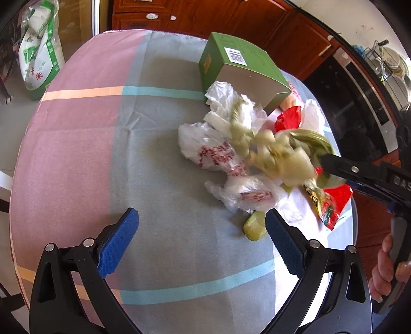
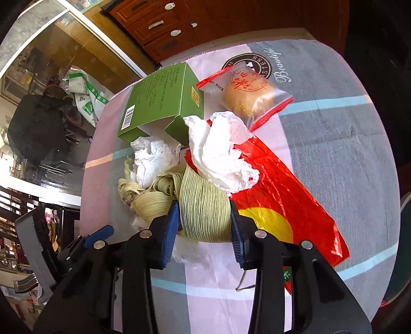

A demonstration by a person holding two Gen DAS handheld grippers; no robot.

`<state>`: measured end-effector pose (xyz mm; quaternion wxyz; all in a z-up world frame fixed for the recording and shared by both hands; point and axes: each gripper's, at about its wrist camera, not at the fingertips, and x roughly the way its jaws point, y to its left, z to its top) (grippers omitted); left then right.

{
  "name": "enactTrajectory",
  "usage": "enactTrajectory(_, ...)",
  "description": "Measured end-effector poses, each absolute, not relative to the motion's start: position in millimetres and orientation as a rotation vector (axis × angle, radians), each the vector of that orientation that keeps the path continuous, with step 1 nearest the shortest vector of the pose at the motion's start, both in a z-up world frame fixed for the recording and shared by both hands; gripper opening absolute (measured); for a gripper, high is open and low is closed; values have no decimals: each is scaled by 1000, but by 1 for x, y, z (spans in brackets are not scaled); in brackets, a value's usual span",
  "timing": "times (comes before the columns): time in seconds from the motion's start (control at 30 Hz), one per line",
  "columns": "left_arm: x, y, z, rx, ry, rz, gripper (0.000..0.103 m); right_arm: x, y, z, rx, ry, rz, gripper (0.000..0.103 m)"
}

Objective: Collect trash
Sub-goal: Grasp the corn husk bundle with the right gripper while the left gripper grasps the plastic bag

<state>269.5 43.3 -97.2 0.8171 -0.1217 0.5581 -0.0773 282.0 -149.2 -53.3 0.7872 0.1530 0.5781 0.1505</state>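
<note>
- Right claw (image 2: 204,226): blue pads pressed against both sides of a bundle of pale green corn husks (image 2: 203,208), which fills the gap between them; in the left wrist view the same claw (image 1: 324,159) enters from the right, and the husks (image 1: 269,151) appear motion-blurred above the pile.
- Left claw (image 1: 201,242): spread wide, nothing between its pads, poised over the cloth-covered surface (image 1: 102,128) just short of the pile.
- Trash pile: lies on the far right part of the surface. Crumpled white tissue (image 2: 221,151) rests on a red plastic bag (image 2: 285,203) with a yellow disc; a second tissue wad (image 2: 154,159) sits to the left of the husks.
- White plastic bags with red print (image 1: 218,159) lie spread at the pile's near-left edge; a small pale green scrap (image 1: 254,227) lies just beside the left claw's right pad.
- Green carton (image 2: 164,102), barcode visible, lies tilted behind the tissues, one end open.
- Sealed pastry packet (image 2: 246,95), clear with red edges, lies beside the carton on the cloth.
- Background: wooden cabinets (image 1: 205,15) beyond the surface.
</note>
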Motion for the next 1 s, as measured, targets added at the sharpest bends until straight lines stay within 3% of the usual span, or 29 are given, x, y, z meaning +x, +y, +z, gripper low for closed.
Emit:
enactTrajectory(0.53,299,2,-106,-220,1151,-120,97,240,-232,-21,493,1167,301,33)
enactTrajectory(0.57,299,-1,-105,-201,1140,-115,87,239,-233,-22,497,1171,302,33)
enactTrajectory(0.6,298,-6,-104,-174,1128,-105,69,236,-236,-22,498,1175,303,33)
enactTrajectory(0.67,296,-10,-101,-175,1123,-128,52,235,-235,-24,504,1185,309,33)
enactTrajectory(0.8,281,-7,-94,-160,1104,-125,43,231,-229,-20,509,1178,339,33)
enactTrajectory(1.0,251,-2,-65,-145,1063,-130,42,211,-226,7,490,1125,359,33)
